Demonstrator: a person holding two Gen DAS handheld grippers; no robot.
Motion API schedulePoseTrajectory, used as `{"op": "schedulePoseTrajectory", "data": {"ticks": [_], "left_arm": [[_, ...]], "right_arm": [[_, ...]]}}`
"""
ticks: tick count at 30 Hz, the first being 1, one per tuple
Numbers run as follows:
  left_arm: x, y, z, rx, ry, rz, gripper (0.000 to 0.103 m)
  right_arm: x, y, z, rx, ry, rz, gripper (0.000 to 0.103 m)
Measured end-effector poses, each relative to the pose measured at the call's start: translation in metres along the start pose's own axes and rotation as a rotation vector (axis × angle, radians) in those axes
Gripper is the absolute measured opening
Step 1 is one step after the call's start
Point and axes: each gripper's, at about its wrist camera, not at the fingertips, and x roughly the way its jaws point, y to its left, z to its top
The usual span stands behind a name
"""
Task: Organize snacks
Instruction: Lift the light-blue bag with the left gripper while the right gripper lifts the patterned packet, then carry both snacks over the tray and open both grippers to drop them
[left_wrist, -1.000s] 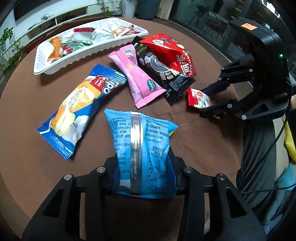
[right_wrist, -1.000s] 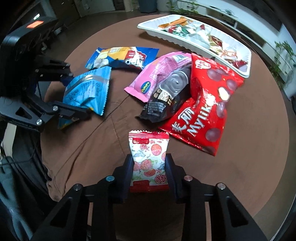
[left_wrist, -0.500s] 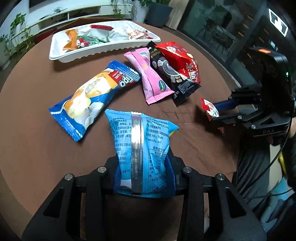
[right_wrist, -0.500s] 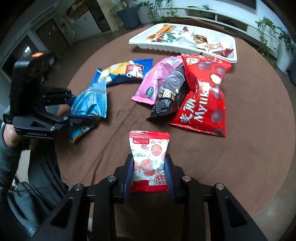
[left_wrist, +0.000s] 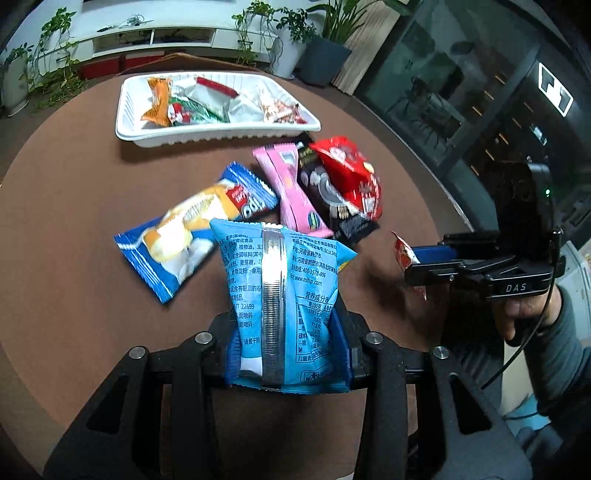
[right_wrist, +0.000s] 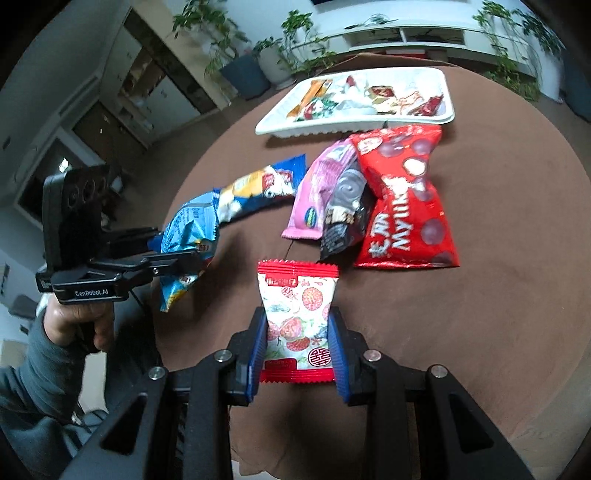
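Note:
My left gripper (left_wrist: 288, 343) is shut on a light blue snack bag (left_wrist: 284, 295), held above the brown round table (left_wrist: 74, 221); the bag also shows in the right wrist view (right_wrist: 188, 236). My right gripper (right_wrist: 297, 347) is shut on a small red-and-white candy packet (right_wrist: 297, 321), also seen edge-on in the left wrist view (left_wrist: 404, 254). A white tray (left_wrist: 218, 131) with several small snacks sits at the far side. On the table lie a blue-and-yellow packet (left_wrist: 195, 229), a pink packet (left_wrist: 291, 192), a black packet (left_wrist: 325, 195) and a red bag (left_wrist: 354, 177).
The table edge runs close below both grippers. Potted plants (left_wrist: 317, 55) and a low white shelf (left_wrist: 147, 37) stand beyond the table. The person's sleeves (right_wrist: 40, 369) are near the table's near edge.
Both grippers have lifted and drawn back from the table with their packets still held. The packets on the table and the tray have not moved.

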Motion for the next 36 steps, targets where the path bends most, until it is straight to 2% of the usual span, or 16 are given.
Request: {"op": "schedulePoseTrajectory", "data": {"ticks": [5, 12, 19, 23, 29, 36], "left_arm": [[-0.01, 0.005, 0.015, -0.019, -0.032, -0.005, 0.037], [-0.029, 0.026, 0.06, -0.035, -0.095, 0.023, 0.037], [-0.045, 0.049, 0.123, -0.041, -0.163, 0.066, 0.037], [-0.044, 0.063, 0.157, -0.045, -0.18, 0.094, 0.037], [-0.017, 0.091, 0.196, -0.074, -0.155, 0.138, 0.037], [0.029, 0.114, 0.211, -0.066, -0.099, 0.194, 0.037]], "right_arm": [[-0.017, -0.012, 0.006, 0.051, -0.054, 0.017, 0.034], [-0.047, -0.039, 0.03, 0.118, -0.141, -0.018, 0.034], [-0.075, -0.059, 0.076, 0.142, -0.237, -0.054, 0.034], [-0.083, -0.064, 0.117, 0.135, -0.287, -0.072, 0.034], [-0.063, -0.055, 0.182, 0.085, -0.306, -0.098, 0.034], [-0.005, -0.07, 0.234, 0.086, -0.232, -0.152, 0.034]]}}
